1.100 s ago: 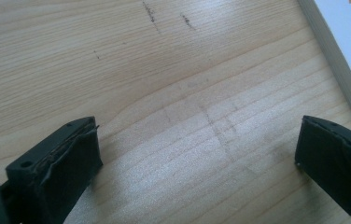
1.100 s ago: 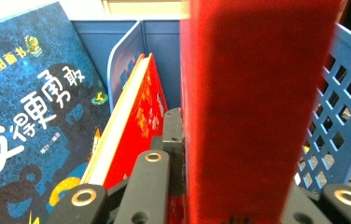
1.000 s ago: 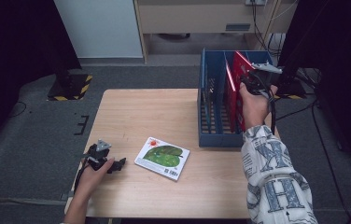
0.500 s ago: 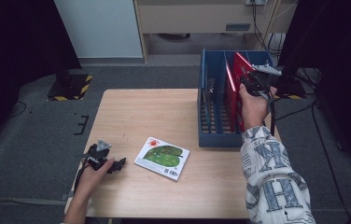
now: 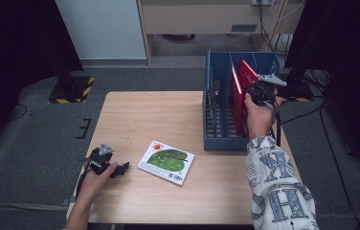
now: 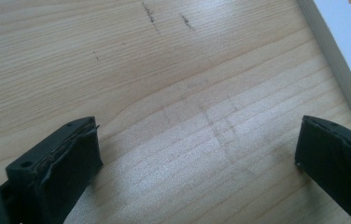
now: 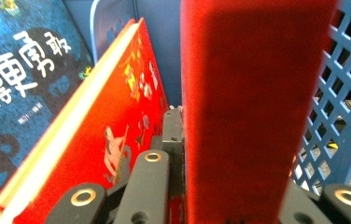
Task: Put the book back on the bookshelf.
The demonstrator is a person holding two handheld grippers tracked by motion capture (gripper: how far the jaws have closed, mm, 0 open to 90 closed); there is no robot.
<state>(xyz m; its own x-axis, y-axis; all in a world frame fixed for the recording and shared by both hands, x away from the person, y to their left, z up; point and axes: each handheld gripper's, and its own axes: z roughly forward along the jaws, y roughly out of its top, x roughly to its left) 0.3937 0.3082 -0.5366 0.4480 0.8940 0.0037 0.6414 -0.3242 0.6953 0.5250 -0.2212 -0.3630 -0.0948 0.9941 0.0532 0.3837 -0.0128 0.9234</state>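
A red book (image 5: 248,72) stands upright in the blue rack (image 5: 216,64) at the table's right, and my right gripper (image 5: 260,91) is shut on its upper edge. In the right gripper view that red book (image 7: 248,107) rises between the jaws of the right gripper (image 7: 233,196), with a second red book (image 7: 117,130) leaning to its left and a dark blue book (image 7: 19,84) beyond. A green-covered book (image 5: 166,162) lies flat near the table's front. My left gripper (image 5: 120,167) rests open on the wood just left of it; the left gripper (image 6: 197,154) holds nothing, and the book's page edge (image 6: 346,60) is at the right.
The wooden table (image 5: 159,115) has bare room across its left and middle. The rack's lattice wall (image 7: 341,93) stands close on the right of the held book. A cable trails from the right gripper past the table's right edge.
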